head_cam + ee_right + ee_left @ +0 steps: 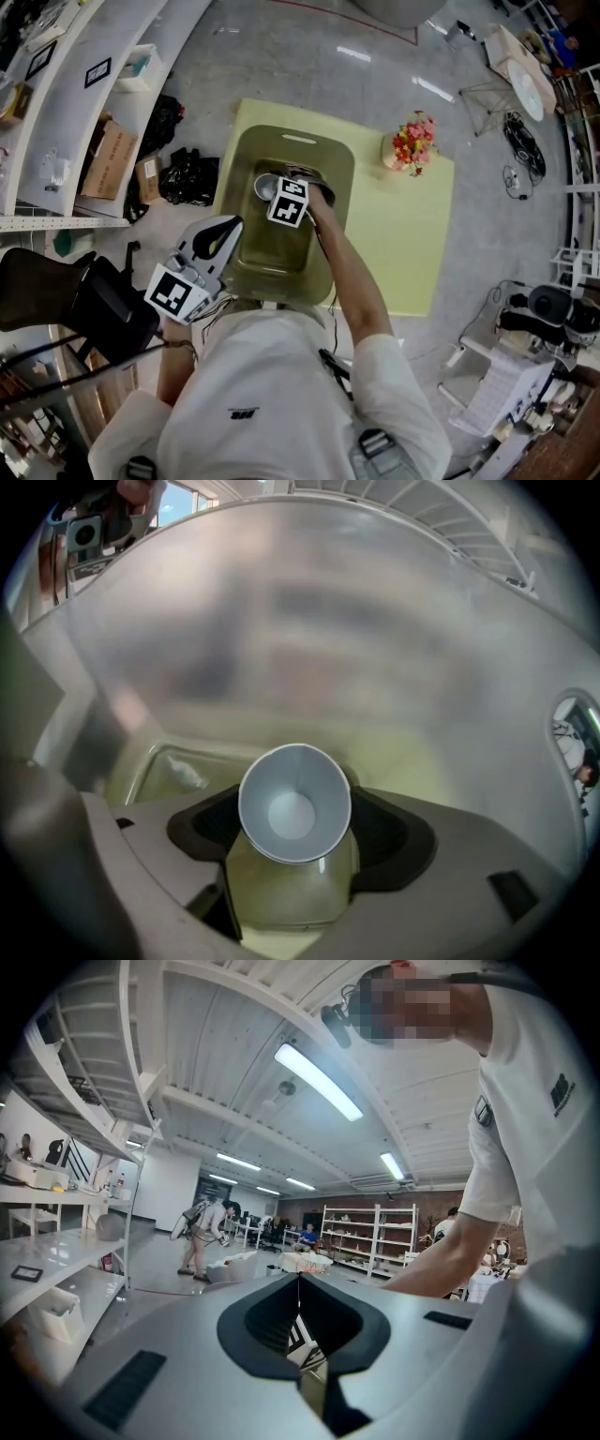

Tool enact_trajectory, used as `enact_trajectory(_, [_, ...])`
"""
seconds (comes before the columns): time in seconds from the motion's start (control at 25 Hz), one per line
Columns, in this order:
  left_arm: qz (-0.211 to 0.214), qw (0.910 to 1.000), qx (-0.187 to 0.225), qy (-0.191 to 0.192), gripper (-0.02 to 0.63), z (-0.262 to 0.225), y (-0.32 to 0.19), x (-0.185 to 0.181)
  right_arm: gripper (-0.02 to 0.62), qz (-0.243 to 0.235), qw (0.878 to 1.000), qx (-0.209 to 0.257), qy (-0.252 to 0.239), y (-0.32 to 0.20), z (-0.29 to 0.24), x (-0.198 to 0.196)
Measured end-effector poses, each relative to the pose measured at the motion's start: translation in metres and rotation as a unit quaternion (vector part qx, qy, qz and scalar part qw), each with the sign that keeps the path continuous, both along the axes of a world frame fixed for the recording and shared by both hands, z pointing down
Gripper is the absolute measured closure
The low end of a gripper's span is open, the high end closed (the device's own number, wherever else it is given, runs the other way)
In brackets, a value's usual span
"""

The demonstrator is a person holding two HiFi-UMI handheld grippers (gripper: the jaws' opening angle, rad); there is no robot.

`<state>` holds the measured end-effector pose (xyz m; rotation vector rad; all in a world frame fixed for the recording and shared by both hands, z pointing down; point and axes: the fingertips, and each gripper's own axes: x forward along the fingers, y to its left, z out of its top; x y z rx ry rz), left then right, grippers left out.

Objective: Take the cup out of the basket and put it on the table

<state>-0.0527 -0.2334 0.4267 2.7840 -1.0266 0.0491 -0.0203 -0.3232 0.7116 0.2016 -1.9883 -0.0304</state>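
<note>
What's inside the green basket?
A white cup, between the fingers of the right gripper. The basket floor under the cup and gripper is covered, so I cannot see it.

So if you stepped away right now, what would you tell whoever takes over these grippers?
Left gripper: shut, empty, held level, outside the basket.
Right gripper: down inside the basket, jaws wide either side of the cup; firm grip not evident.
Cup: in the basket, mouth facing that gripper's camera.
Done: reach into the basket.
Left: grip, lift out, set on the table.
</note>
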Motion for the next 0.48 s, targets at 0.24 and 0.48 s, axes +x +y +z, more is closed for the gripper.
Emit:
enact_trajectory(0.24, [-0.001,1.0000,-0.005,-0.002,0.594,0.003,0.001,0.002,0.241,-0.004,1.000,-0.001,0.000,0.002,-0.003,0.002])
enact_trajectory(0.48, [0.000,1.0000,-0.006,-0.003,0.594,0.002,0.003,0.005,0.241,-0.005,1.000,0.006,-0.003,0.004,-0.014,0.002])
